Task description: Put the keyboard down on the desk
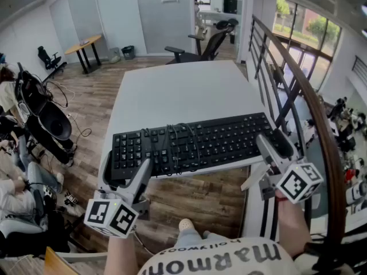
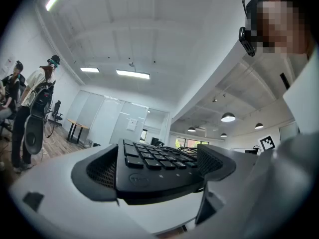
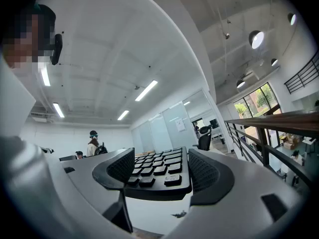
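A black keyboard [image 1: 195,145] lies flat along the near edge of the white desk [image 1: 172,93], with its cable [image 1: 179,137] coiled on top of the keys. My left gripper [image 1: 126,173] is at the keyboard's left end, coming in at an angle over the corner. In the left gripper view its black pads [image 2: 97,171] sit against both sides of the keyboard [image 2: 154,166]. My right gripper [image 1: 274,145] is at the right end. In the right gripper view the keyboard [image 3: 157,176] fills the space between the pads [image 3: 209,173]. White desk shows just under the keyboard in both gripper views.
A dark railing [image 1: 298,96] runs close along the desk's right side. A black office chair [image 1: 212,42] stands beyond the far edge. People and equipment crowd the left [image 1: 34,113], and one person stands there [image 2: 35,113]. Wooden floor [image 1: 195,199] lies below the near edge.
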A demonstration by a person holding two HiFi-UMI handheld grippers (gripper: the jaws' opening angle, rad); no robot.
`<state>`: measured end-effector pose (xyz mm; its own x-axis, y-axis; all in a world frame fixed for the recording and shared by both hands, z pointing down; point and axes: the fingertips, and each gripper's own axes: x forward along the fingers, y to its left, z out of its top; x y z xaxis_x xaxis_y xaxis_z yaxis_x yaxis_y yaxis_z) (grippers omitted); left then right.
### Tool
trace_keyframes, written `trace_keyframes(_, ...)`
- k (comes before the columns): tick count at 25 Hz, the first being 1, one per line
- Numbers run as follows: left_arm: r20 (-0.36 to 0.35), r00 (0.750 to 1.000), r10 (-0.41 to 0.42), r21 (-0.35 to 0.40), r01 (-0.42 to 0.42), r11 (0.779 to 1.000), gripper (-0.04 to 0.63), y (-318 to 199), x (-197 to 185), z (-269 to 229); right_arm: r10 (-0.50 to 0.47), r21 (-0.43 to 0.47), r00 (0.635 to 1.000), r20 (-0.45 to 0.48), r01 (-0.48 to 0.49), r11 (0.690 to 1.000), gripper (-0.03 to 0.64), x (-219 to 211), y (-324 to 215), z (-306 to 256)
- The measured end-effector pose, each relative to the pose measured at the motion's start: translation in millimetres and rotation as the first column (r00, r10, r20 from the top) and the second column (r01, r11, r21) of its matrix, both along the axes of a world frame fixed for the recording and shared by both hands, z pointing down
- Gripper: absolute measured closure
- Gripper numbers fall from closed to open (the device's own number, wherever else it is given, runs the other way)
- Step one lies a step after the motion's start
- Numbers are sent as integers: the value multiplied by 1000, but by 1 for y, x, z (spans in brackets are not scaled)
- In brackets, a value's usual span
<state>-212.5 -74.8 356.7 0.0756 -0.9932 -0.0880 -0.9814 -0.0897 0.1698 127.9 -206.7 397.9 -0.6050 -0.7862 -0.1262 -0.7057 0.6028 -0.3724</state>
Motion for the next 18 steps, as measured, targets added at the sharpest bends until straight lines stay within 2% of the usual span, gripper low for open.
trace_keyframes(3, 0, 1000, -6, 1, 6, 1000, 107, 0, 0, 0, -2, -7, 1000, -15, 2, 1000, 278, -2, 0, 2)
trace_keyframes(18, 1, 1000, -7, -29, 7, 1000, 107, 1, 3, -3, 5, -45, 1000, 30, -4, 999, 278, 0, -3, 3)
